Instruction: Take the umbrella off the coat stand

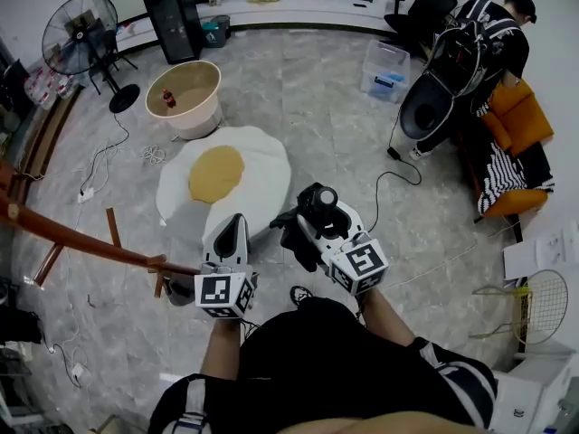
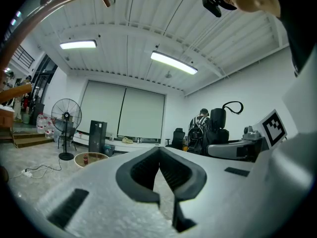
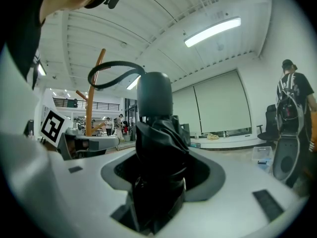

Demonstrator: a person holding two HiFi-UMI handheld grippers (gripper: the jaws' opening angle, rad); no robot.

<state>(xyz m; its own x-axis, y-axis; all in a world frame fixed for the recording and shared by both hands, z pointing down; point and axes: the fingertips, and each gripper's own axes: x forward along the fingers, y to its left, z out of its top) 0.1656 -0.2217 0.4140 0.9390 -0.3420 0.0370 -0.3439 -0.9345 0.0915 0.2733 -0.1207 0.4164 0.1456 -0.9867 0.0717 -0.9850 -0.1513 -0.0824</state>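
Observation:
My right gripper [image 1: 306,222] is shut on a folded black umbrella [image 1: 314,213], whose rounded grey handle end points away from me. In the right gripper view the umbrella [image 3: 157,148] stands between the jaws of that gripper [image 3: 158,175], its wrist strap [image 3: 110,70] looping to the left. The wooden coat stand [image 1: 81,240] runs across the left of the head view, apart from the umbrella. It also shows as a brown pole [image 3: 91,95] behind the strap. My left gripper [image 1: 237,224] sits near the stand's pegs, its jaws [image 2: 159,155] shut with nothing between them.
A white egg-shaped rug with a yellow centre [image 1: 226,174] lies ahead, a round tub [image 1: 185,93] and a standing fan [image 1: 81,30] beyond it. A person [image 1: 479,43] stands at the right by an orange sofa [image 1: 520,120]. Cables [image 1: 109,156] trail on the floor.

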